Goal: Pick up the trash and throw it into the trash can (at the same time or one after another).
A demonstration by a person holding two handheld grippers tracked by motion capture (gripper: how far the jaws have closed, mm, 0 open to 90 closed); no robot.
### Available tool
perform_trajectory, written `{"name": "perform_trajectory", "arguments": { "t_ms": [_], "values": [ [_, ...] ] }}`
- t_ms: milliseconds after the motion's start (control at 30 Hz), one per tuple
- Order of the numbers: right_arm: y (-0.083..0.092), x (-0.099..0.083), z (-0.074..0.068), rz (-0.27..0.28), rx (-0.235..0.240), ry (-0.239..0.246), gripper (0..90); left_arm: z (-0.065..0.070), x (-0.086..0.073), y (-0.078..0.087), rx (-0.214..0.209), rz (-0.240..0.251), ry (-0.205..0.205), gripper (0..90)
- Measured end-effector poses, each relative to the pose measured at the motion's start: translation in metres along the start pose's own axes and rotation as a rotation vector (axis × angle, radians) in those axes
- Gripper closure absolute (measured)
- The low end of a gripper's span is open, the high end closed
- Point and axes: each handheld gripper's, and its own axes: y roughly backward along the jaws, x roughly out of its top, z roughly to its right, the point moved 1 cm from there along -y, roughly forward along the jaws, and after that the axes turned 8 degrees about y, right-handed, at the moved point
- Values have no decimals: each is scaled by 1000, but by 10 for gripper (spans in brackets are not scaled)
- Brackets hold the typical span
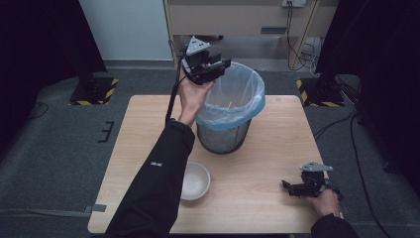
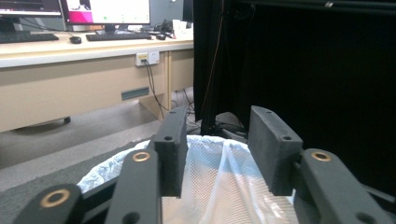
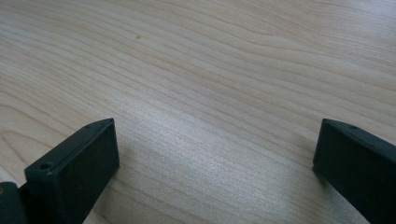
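Nearest the high camera, a dark sleeve (image 1: 153, 188) is seen coming up from the bottom edge, passing right beside a white bowl (image 1: 194, 180) that sits empty on the table (image 1: 257, 198). That arm is stretched forward and up, so the left gripper (image 1: 218, 67) is held above the far-left rim of the bin (image 1: 230, 111), tipped toward its mouth.

The bin is a mesh basket lined with a pale blue bag, parked at the far middle of the table, well apart from the bowl. A small pale sliver can be made out inside the liner, but what it is can't be told.

From the left gripper view, the two black jaws are seen parted about halfway, with nothing between the pads (image 2: 273, 149); just the bag (image 2: 205, 186) is visible through the gap below. No contact with the liner is shown.

Over at the near right corner, the right gripper (image 1: 286, 186) is rested low on the table in a hand (image 1: 326, 201), pointing left across the wood. In the right gripper view its jaws are spread wide, one at each lower corner, and only bare wood grain is framed between them, so nothing is held there either.
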Motion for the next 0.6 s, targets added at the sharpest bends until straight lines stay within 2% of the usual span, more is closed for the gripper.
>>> {"name": "perform_trajectory", "arguments": {
  "t_ms": [33,100,267,433,600],
  "values": [
    [0,0,0,0,0,0,3,0,0,0,0,0,0,546],
    [0,0,0,0,-1,-2,4,1,3,12,-5,9,-12,536],
    [0,0,0,1,-2,-3,4,-1,0,48,-10,19,-18,471],
    [0,0,0,4,-3,-2,4,-8,-15,84,0,4,-24,444],
    [0,0,-1,-1,-3,-2,4,-14,-40,119,33,-24,-45,412]
  ]
}}
